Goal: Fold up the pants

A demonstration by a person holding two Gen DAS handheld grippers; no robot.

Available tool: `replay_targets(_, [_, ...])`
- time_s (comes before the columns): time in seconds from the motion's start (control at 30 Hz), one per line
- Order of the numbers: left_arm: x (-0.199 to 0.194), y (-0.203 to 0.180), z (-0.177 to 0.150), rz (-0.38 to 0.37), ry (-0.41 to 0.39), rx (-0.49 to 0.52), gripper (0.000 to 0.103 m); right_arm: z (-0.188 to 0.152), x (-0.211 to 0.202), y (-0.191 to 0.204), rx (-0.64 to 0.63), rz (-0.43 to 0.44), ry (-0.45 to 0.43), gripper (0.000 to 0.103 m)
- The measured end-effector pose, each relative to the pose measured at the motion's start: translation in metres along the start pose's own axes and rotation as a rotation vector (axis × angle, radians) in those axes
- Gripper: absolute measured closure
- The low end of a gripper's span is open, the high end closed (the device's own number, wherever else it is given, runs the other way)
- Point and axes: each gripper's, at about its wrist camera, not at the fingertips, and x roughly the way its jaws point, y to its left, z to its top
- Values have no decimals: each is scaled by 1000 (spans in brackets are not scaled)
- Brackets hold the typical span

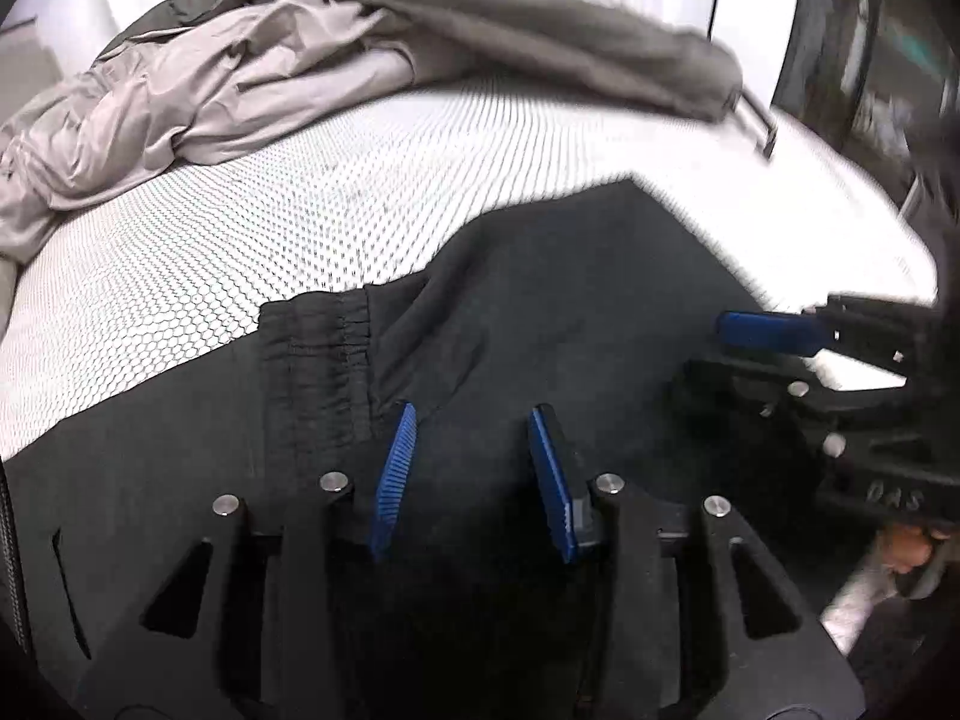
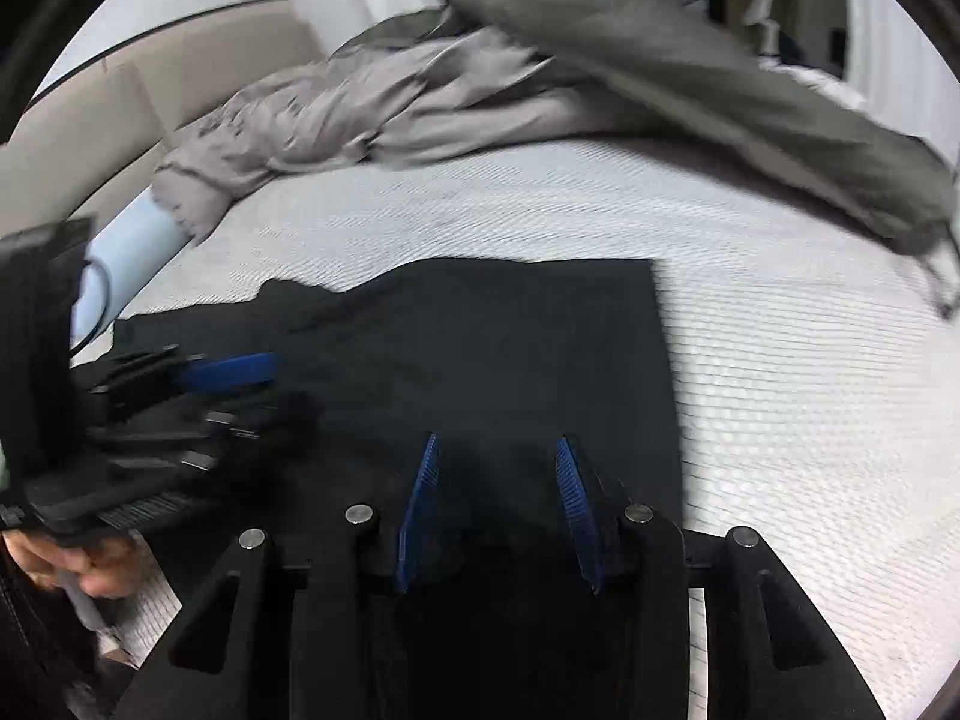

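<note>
Mattress (image 2: pixel 780 360), white with a honeycomb weave, is your work surface and the landmark for this entry. At its far side lies a loose heap of grey clothes (image 2: pixel 372 108), with an olive-grey garment (image 2: pixel 690 78) draped across toward the far right edge.

The black pants (image 2: pixel 510 330) lie on the near part of the mattress, well apart from that heap, already doubled: one straight folded edge runs on the right, a square corner sits toward the mattress middle, and the elastic waistband (image 1: pixel 324 348) lies at the left end.

Both tools hover over the pants at the near edge. Your left gripper (image 1: pixel 474 468) has its jaws parted with only flat cloth visible between the blue pads; nothing is pinched. Your right gripper (image 2: pixel 498 510) reads the same: jaws apart, no fabric caught.

Risks, as I judge them:
- Pinching only the top layer makes the stack slide and the straight edge skew.
- The grippers sit near each other; crossing paths could knock them together.
- The bulky waistband may spring a fold open.
- Dragging toward the near edge may pull the pants off the mattress.
</note>
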Motion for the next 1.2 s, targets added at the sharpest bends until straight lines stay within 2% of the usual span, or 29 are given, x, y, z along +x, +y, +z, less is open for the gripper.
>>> replay_targets(0.07, [12,12,-4,-39,5,-45,68,1,21,10,-26,-1,61,62])
replay_targets(0.13, [10,20,-4,-81,-3,-76,70,-4,38,17,-95,-100,121,62])
replay_targets(0.2, [9,25,-5,-97,-6,-82,72,-9,33,13,-143,-158,112,61])
replay_targets(0.3, [4,28,-7,-107,-7,-84,72,-11,24,-11,-92,-288,100,61])
replay_targets(0.33, [-1,26,-6,-98,-3,-70,72,-12,24,-15,-74,-292,101,61])
replay_targets(0.4, [-12,28,-1,-64,-6,-55,72,-14,16,-22,-40,-251,91,60])
replay_targets(0.43, [-20,32,4,-41,-34,-73,72,-13,10,-21,-32,-240,76,60])
replay_targets(0.53, [-26,41,16,-61,-82,-132,72,0,-2,-8,2,-99,4,60])
replay_targets(0.6, [-17,37,20,-57,-73,-127,72,11,8,7,16,-20,2,59])
replay_targets(0.67, [2,36,20,-17,-33,-115,72,19,24,15,25,29,21,59])
replay_targets(0.7, [12,37,18,-1,-15,-118,72,20,34,22,16,33,38,59])
replay_targets(0.77, [20,46,13,-24,-12,-147,73,30,56,23,-25,0,81,59])
replay_targets(0.83, [16,52,12,-41,-16,-168,74,29,61,24,-84,-84,85,60])
replay_targets(0.9, [11,53,9,-22,-12,-191,74,28,56,5,-52,-146,77,60])
replay_targets(1.0, [-13,42,4,63,-27,-181,73,27,38,-24,50,-159,60,60])
replay_targets(1.07, [-35,31,-3,22,-68,-157,73,24,20,-22,59,-135,34,60])
replay_targets(1.13, [-51,14,-15,-17,-95,-114,67,16,2,-4,18,-34,14,60])
replay_targets(1.2, [-47,5,-27,-60,-63,-88,65,8,-1,11,-11,41,29,59])
